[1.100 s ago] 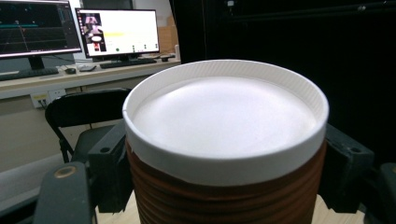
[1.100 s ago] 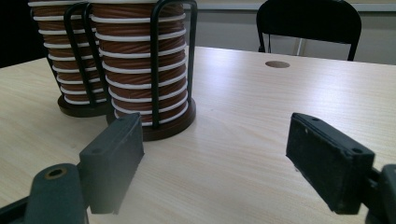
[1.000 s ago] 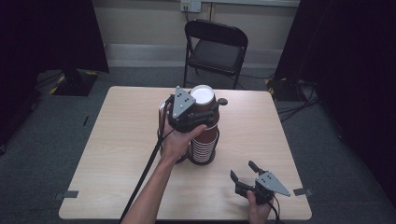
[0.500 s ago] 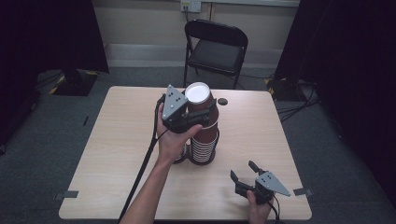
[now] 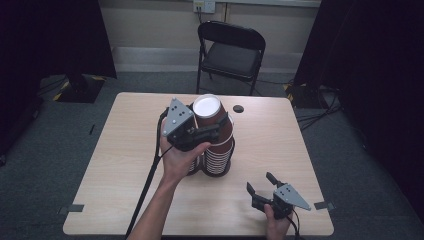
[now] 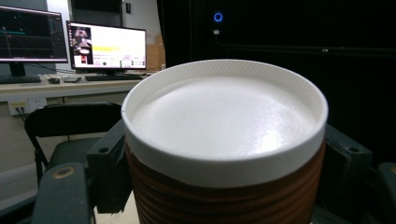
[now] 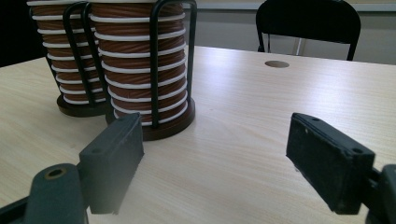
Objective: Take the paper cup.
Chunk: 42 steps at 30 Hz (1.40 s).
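The table [image 5: 125,165] carries two wire racks of stacked brown ribbed cups, a front rack [image 7: 154,70] and a second rack [image 7: 70,60] touching it on one side, both near the table's middle. Above the front rack, the left claw [image 5: 212,131] is closed around the top cup [image 5: 210,112], which sits upside down with its white bottom up; the left gripper view shows its pads pressed on opposite sides of the ribbed wall just under the white rim [image 6: 224,154]. The cup appears to be lifting off the stack, so the pull should probably run straight up along the rack's wires, with even squeeze so the paper wall does not buckle and the next cup does not ride along. The right claw [image 5: 261,187] rests near the table's front edge, its jaws wide apart and empty, free to steady the rack if it tips.
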### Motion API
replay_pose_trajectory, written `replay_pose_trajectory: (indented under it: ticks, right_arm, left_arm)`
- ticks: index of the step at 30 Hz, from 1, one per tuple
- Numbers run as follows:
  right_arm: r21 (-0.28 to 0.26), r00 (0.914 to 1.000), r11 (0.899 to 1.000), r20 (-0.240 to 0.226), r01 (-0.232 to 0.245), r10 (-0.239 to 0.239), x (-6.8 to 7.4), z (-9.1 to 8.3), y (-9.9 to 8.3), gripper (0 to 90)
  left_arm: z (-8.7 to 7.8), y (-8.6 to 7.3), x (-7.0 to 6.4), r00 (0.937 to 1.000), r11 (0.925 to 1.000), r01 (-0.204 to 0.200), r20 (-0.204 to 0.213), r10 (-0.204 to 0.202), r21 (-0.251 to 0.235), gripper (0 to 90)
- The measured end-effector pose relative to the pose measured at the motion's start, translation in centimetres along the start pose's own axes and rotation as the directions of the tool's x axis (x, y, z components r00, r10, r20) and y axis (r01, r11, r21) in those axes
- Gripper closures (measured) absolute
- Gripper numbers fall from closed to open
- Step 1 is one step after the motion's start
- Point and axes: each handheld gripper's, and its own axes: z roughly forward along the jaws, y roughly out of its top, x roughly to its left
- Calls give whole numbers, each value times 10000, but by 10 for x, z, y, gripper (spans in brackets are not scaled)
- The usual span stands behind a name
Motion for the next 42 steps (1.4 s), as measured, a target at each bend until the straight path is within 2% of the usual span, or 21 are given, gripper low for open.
replay_pose_trajectory:
  ticks: [5, 9, 15, 18, 21, 24, 33, 37, 42]
  right_arm:
    - [26, 10000, 10000, -11, -6, 6, 0, 0, 0, 179]
    - [8, 10000, 10000, -4, 2, -2, 0, 0, 0, 179]
    - [-31, 10000, 10000, 8, 0, 0, 0, 0, 0, 180]
    - [16, 10000, 10000, -29, -7, 7, 0, 0, 0, 180]
    - [-20, 10000, 10000, 0, -2, 2, 0, 0, 0, 180]
    - [-13, 10000, 10000, 9, 29, -29, 0, 0, 0, 180]
    - [274, 9998, 9996, -179, 108, -103, 0, 3, 1, 157]
    - [369, 9992, 9992, -378, 167, -153, 1, 4, 1, 159]
    - [448, 9984, 9986, -488, 293, -271, 3, 5, 2, 159]
  left_arm:
    - [-4, -3, -4, 9996, 9997, 242, 134, -242, 25, 213]
    - [-9, -6, -8, 9994, 9996, 246, 237, -249, 135, 213]
    - [-21, -11, -10, 9989, 9990, 413, 213, -417, 185, 213]
    - [-27, -11, -9, 9993, 9992, 353, 97, -355, 166, 213]
    - [-33, -11, -8, 9987, 9986, 476, 151, -480, 221, 213]
    - [-39, -14, -7, 9965, 9967, 793, 230, -798, 188, 213]
    - [-55, -34, 1, 9927, 9922, 1191, 175, -1197, 357, 214]
    - [-59, -47, 6, 9896, 9877, 1430, 31, -1435, 635, 214]
    - [-59, -56, 8, 9885, 9844, 1504, 0, -1510, 913, 213]
